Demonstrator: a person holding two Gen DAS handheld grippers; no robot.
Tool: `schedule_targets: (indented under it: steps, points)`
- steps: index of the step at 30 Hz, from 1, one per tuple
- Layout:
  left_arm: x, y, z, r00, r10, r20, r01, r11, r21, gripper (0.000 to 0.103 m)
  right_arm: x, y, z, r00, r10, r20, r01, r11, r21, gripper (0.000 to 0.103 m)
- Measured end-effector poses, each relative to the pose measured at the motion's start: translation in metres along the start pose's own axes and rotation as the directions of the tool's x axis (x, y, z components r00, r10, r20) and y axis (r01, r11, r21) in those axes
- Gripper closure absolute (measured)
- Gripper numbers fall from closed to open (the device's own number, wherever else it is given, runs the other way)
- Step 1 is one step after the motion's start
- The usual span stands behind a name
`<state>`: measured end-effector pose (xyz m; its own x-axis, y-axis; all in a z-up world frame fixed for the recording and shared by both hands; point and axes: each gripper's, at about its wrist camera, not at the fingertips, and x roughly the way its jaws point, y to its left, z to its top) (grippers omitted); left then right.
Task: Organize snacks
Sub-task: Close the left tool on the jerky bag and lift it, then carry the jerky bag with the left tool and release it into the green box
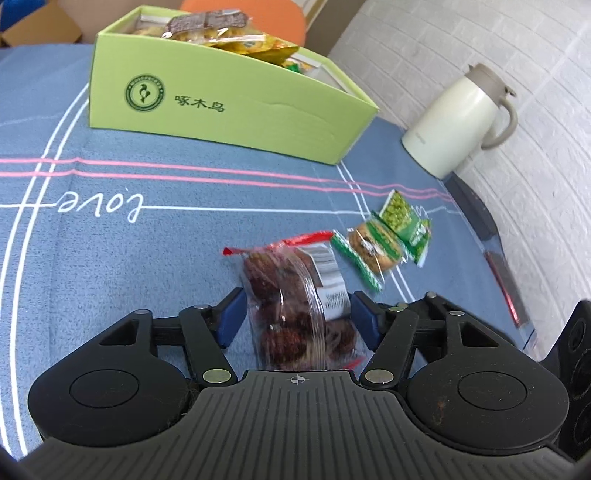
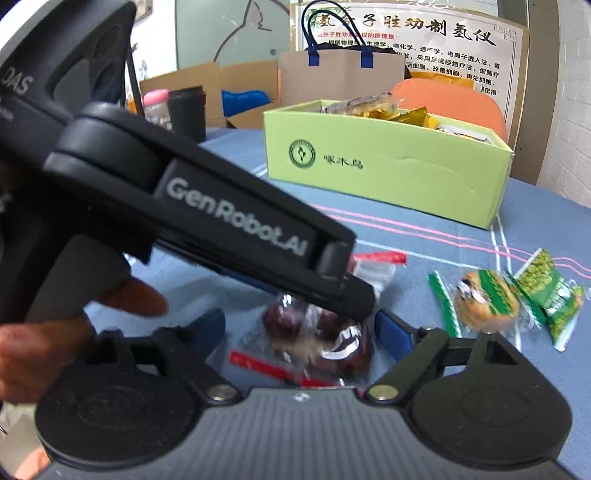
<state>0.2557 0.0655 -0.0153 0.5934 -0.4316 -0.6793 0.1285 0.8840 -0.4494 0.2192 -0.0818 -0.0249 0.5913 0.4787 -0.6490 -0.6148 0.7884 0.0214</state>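
Your left tool [image 1: 295, 314] sits low over the bench [image 1: 110, 258], which is covered by a blue cloth with pink and white stripes. Its blue pads [image 1: 232, 317] stand on either side of a clear bag of dark red fruit [image 1: 295, 306] with red sealed ends. The right pad is at the bag's printed label, the left one at the plastic edge; whether they actually press on the bag you cannot tell from here, so count the jaws as part open around it.

Your right tool [image 2: 299, 328] faces the same bag [image 2: 314, 332] from the near side. Its blue pads [image 2: 391, 336] stand wide, clear of the plastic on both sides, with the bag lying between them on the cloth. The left tool's black body crosses this view from the upper left, its tip down on the bag, and your hand [image 2: 55, 332] shows at the left edge gripping the handle.

Just right of the bag lie a green-striped biscuit packet [image 1: 369, 247] and a green pea packet [image 1: 406, 221], the two overlapping. The light green box [image 1: 229, 107] stands further back on the bench, open and already holding several wrapped snacks [image 1: 221, 29]. A cream jug [image 1: 458, 118] with a handle stands to the right of the box, near the white wall.
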Motion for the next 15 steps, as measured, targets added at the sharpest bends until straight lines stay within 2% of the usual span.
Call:
schedule_targets:
  steps: [2, 5, 6, 8, 15]
  points:
    - [0.001, -0.006, -0.004, 1.0, 0.016, 0.013, -0.016, 0.999, 0.033, 0.062, 0.001, 0.002, -0.001, 1.0, 0.009, -0.007, -0.009, 1.0, -0.012, 0.016]
    - [0.001, -0.017, -0.004, 0.998, 0.056, 0.027, -0.058, 0.997, 0.059, 0.079, -0.002, 0.01, 0.002, 1.0, -0.011, -0.005, 0.011, 0.998, -0.06, 0.018]
    - [-0.003, -0.021, -0.003, 0.996, 0.074, 0.043, -0.077, 0.995, 0.067, 0.08, -0.004, 0.013, 0.004, 1.0, -0.017, -0.001, 0.017, 0.996, -0.09, 0.022]
    - [-0.012, -0.029, 0.007, 0.994, 0.082, 0.077, -0.089, 0.993, 0.083, 0.081, -0.015, 0.014, 0.007, 0.998, -0.043, 0.036, 0.047, 0.991, -0.124, 0.023]
    - [-0.025, -0.053, 0.055, 0.983, 0.013, 0.183, -0.032, 0.994, 0.1, 0.081, -0.032, -0.021, 0.052, 0.98, -0.102, 0.171, 0.116, 0.99, -0.075, 0.024]
